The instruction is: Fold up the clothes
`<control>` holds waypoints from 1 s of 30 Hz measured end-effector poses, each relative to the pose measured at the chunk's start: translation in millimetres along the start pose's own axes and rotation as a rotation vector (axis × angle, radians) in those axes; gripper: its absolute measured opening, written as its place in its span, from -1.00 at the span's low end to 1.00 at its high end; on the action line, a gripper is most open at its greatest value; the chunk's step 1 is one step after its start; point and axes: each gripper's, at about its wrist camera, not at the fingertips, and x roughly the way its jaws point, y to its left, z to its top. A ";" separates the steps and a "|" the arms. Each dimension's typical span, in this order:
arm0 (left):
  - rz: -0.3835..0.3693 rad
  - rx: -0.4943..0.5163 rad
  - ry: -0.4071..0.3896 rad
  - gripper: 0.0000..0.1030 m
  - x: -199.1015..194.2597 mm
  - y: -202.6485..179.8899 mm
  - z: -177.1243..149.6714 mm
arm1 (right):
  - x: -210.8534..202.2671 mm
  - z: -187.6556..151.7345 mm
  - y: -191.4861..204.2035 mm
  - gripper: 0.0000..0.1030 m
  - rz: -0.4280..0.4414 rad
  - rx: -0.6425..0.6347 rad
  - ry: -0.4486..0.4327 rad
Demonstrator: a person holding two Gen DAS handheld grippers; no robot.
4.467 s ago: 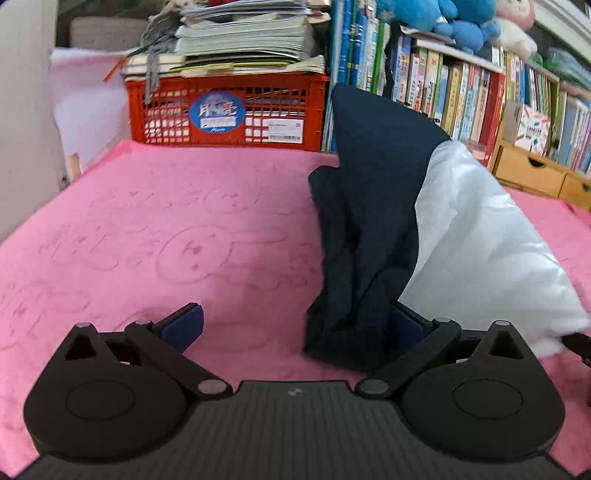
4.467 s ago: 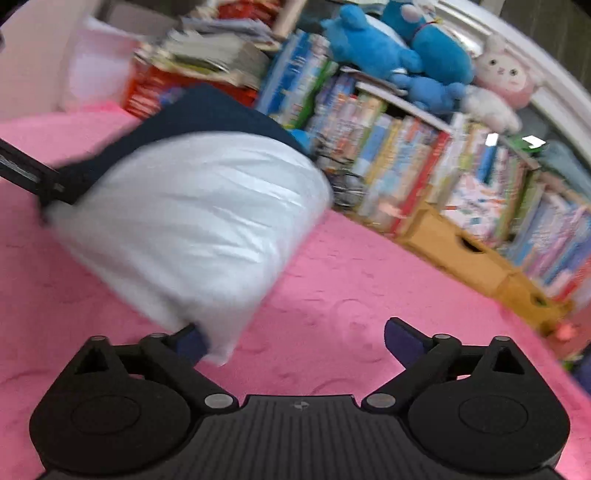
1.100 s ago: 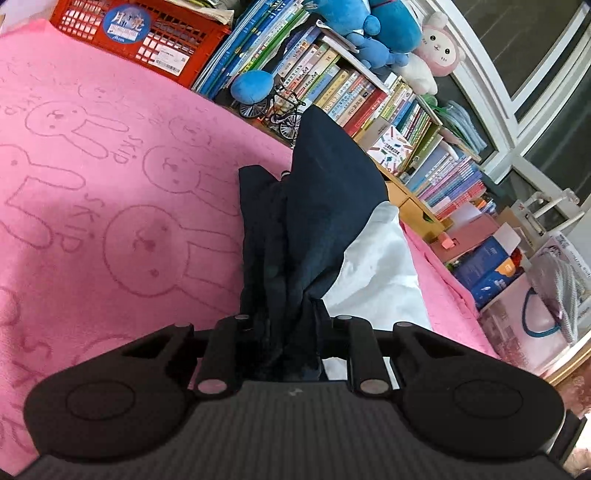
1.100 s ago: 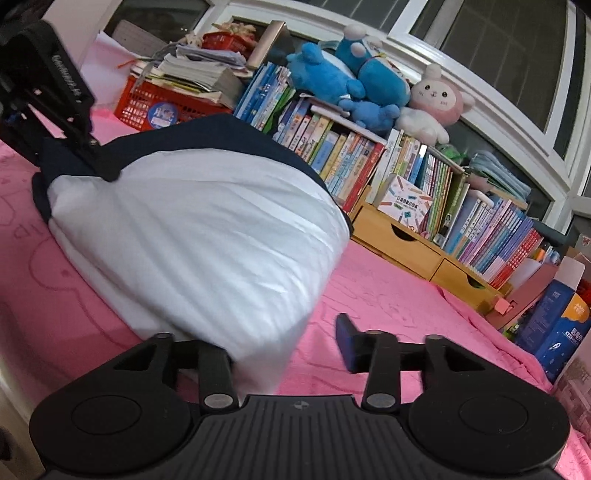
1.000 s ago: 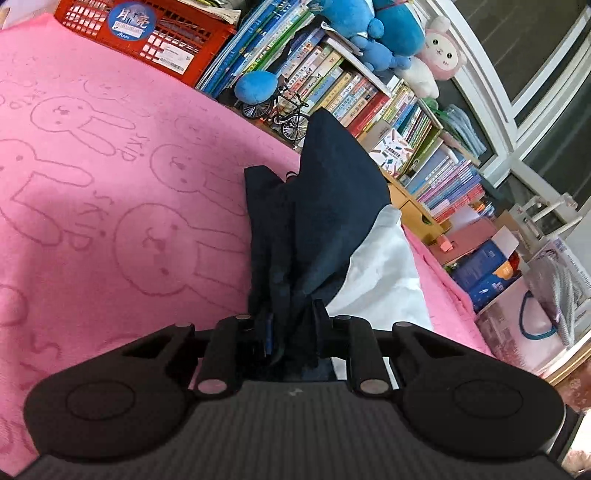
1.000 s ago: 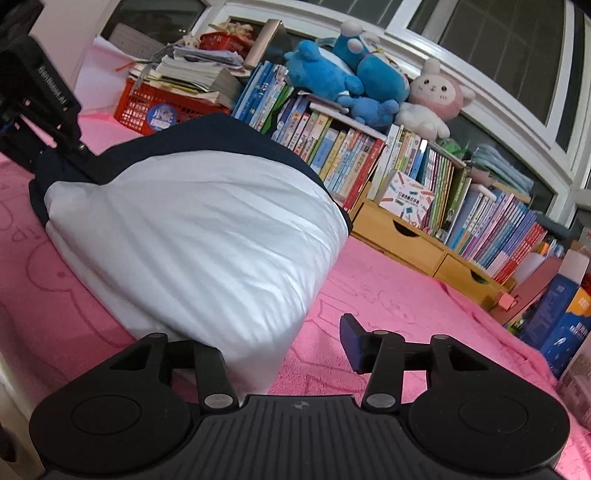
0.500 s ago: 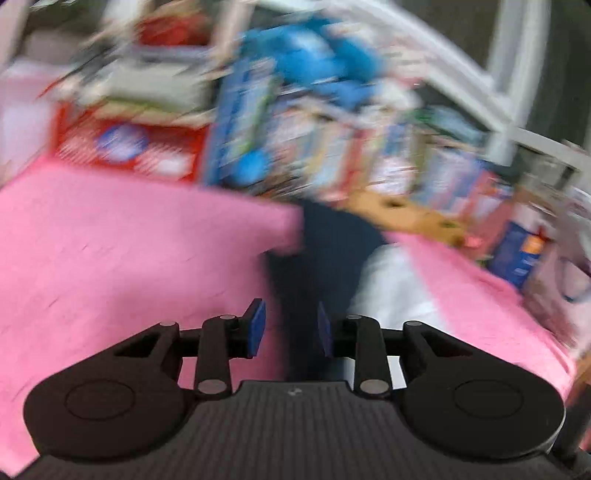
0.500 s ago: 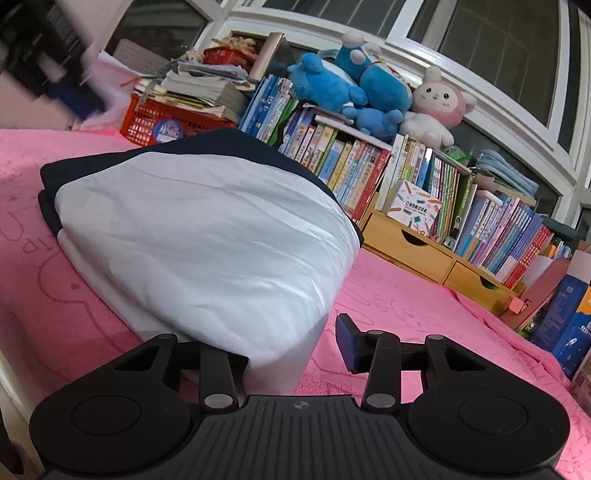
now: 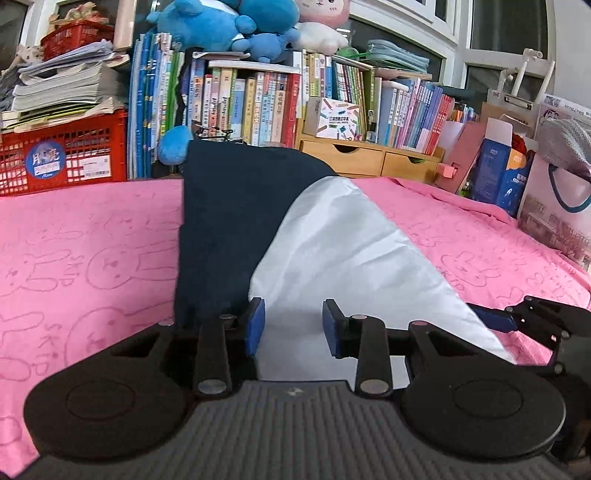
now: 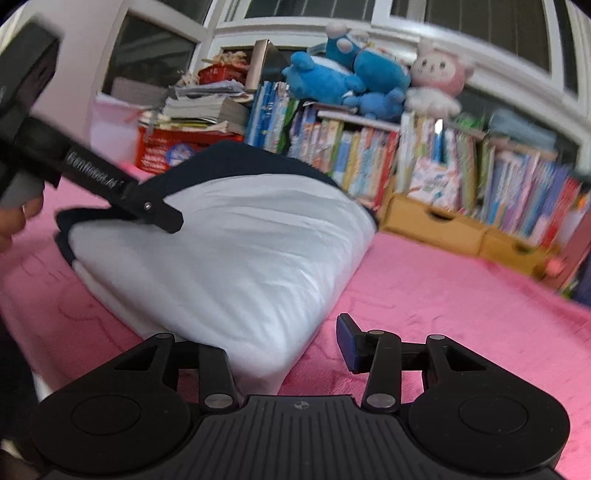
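A folded navy and white garment (image 9: 295, 229) lies on the pink bunny-print cloth (image 9: 92, 251). My left gripper (image 9: 293, 326) is open just above its near edge, where navy meets white, and holds nothing. My right gripper (image 10: 284, 343) is open at the white corner (image 10: 258, 295), with its left finger hidden under the fabric and its right finger (image 10: 349, 341) free over the pink cloth. The left gripper also shows in the right wrist view (image 10: 147, 210), over the garment's far left corner. The right gripper's fingers (image 9: 517, 317) show at the right edge of the left wrist view.
A bookshelf (image 9: 280, 103) with plush toys (image 9: 236, 26) runs along the back. A red crate (image 9: 62, 151) with stacked papers stands at the back left. Wooden drawers (image 9: 369, 158), boxes and a bag (image 9: 554, 192) stand at the right edge.
My left gripper let go of the navy edge, opened and swung round to the near side. The garment has settled flat. My right gripper stays at the white corner.
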 end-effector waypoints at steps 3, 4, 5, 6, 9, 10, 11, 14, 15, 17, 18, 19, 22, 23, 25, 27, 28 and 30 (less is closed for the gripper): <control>0.008 -0.013 -0.007 -0.35 -7.8 8.9 -5.1 | -7.4 2.9 -22.2 0.01 0.128 0.074 0.061; 0.007 -0.020 -0.009 -0.34 -10.5 12.1 -7.5 | -10.6 3.4 -28.9 0.02 0.164 0.093 0.085; 0.000 -0.031 -0.009 -0.34 -12.0 14.9 -10.7 | -14.7 4.4 -35.8 0.02 0.204 0.115 0.115; 0.003 -0.032 -0.008 -0.34 -11.7 15.6 -12.7 | -18.6 6.9 -42.3 0.02 0.240 0.135 0.137; 0.018 -0.010 -0.023 -0.32 -7.6 10.6 -17.8 | -37.9 26.0 -55.6 0.03 0.309 0.134 0.133; 0.023 -0.004 -0.030 -0.27 -5.9 8.3 -18.9 | -43.4 33.5 -57.4 0.03 0.317 0.120 0.119; 0.027 0.003 -0.036 -0.21 -4.3 6.3 -19.9 | -46.9 44.0 -54.3 0.03 0.308 0.087 0.101; 0.011 -0.002 -0.052 -0.02 -2.2 7.0 -23.9 | -36.8 78.3 -32.5 0.02 0.316 -0.031 0.064; 0.006 -0.004 -0.057 0.00 -1.5 7.2 -25.3 | -32.6 89.6 -24.6 0.02 0.326 -0.072 0.050; -0.005 -0.008 -0.068 0.01 -0.2 7.8 -27.9 | -28.8 109.5 -14.8 0.02 0.338 -0.171 0.012; -0.015 -0.024 -0.072 0.01 -1.2 10.4 -28.1 | -29.3 117.9 -13.3 0.04 0.339 -0.230 -0.012; -0.032 -0.033 -0.076 0.01 -2.1 14.0 -28.6 | -27.5 125.3 -15.6 0.07 0.364 -0.283 0.006; -0.080 -0.051 -0.093 0.00 -4.3 24.0 -32.0 | -31.5 123.5 -29.2 0.17 0.392 -0.327 0.126; -0.093 -0.054 -0.099 0.00 -5.0 26.3 -33.6 | -33.3 121.2 -34.3 0.22 0.395 -0.333 0.169; -0.103 -0.051 -0.107 0.00 -5.6 27.9 -35.4 | -39.4 113.7 -40.5 0.25 0.384 -0.281 0.211; -0.108 -0.043 -0.107 0.02 -5.9 27.0 -35.4 | -47.8 101.5 -34.9 0.38 0.356 -0.222 0.194; -0.111 -0.041 -0.106 0.05 -5.9 26.5 -35.1 | -50.7 96.2 -31.3 0.49 0.343 -0.193 0.176; -0.117 -0.037 -0.103 0.09 -5.8 25.5 -34.6 | -45.8 84.1 -14.1 0.53 0.327 -0.172 0.145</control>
